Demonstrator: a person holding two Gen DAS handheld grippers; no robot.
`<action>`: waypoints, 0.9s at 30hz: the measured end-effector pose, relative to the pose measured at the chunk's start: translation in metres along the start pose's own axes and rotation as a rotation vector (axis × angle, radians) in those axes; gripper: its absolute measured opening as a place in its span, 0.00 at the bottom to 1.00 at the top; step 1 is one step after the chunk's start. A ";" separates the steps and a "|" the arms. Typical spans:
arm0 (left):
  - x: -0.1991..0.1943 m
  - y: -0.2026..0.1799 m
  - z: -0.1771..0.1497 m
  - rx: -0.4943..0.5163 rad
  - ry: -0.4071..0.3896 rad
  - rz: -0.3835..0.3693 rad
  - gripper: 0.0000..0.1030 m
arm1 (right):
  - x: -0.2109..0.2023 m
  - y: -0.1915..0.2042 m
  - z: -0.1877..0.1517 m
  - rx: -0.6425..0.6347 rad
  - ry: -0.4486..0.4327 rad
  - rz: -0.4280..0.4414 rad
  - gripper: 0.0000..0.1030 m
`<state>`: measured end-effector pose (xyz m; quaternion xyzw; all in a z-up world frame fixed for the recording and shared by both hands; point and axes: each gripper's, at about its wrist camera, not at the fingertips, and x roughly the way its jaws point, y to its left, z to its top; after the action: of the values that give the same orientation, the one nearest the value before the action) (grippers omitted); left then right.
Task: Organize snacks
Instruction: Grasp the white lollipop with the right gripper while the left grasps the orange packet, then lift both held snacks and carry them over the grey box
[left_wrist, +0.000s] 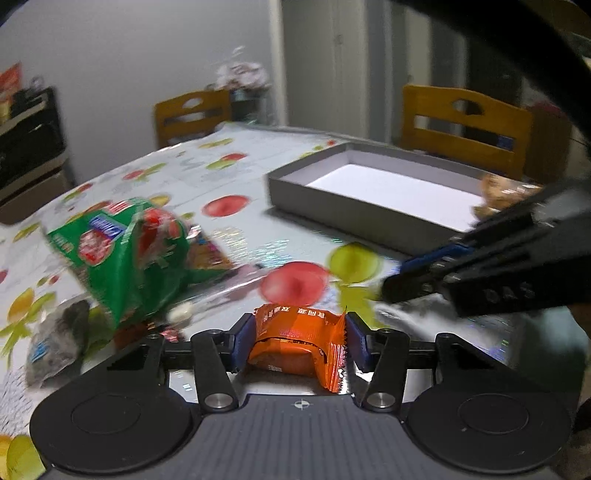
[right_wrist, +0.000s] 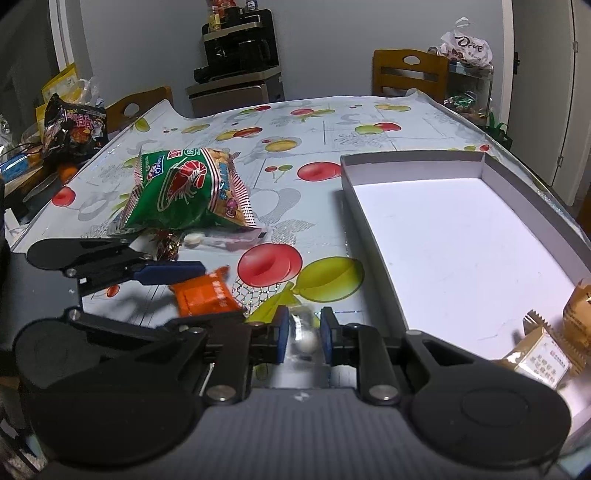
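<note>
My left gripper (left_wrist: 300, 338) is shut on an orange snack packet (left_wrist: 299, 347), just above the fruit-print tablecloth; the packet also shows in the right wrist view (right_wrist: 203, 293). My right gripper (right_wrist: 303, 334) is shut on a small clear-wrapped white candy (right_wrist: 307, 341). The right gripper shows in the left wrist view (left_wrist: 402, 284) at the right. A green shrimp-chip bag (right_wrist: 188, 188) lies mid-table. A grey box (right_wrist: 373, 236) with a white floor stands to the right and holds tan packets (right_wrist: 546, 354) in its near corner.
Small candies (right_wrist: 194, 238) and a dark wrapper (left_wrist: 55, 343) lie beside the green bag (left_wrist: 122, 254). Wooden chairs (left_wrist: 465, 125) stand behind the table. A black noodle pack (right_wrist: 72, 127) and clutter sit off the table's left edge. A cabinet (right_wrist: 236, 59) stands at the back wall.
</note>
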<state>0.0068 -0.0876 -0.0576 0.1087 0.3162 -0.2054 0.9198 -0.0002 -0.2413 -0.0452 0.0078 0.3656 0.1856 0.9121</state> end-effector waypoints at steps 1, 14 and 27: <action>0.001 0.002 0.002 -0.018 0.010 0.019 0.51 | 0.001 0.001 0.000 0.000 -0.001 -0.002 0.21; 0.004 0.002 0.006 -0.095 0.021 0.082 0.51 | 0.002 0.010 -0.005 -0.053 -0.019 -0.065 0.34; 0.003 -0.002 0.002 -0.087 0.008 0.105 0.52 | 0.004 0.014 -0.013 -0.109 -0.043 -0.104 0.34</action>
<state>0.0093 -0.0908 -0.0581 0.0860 0.3224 -0.1424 0.9319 -0.0112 -0.2282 -0.0552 -0.0569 0.3351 0.1573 0.9272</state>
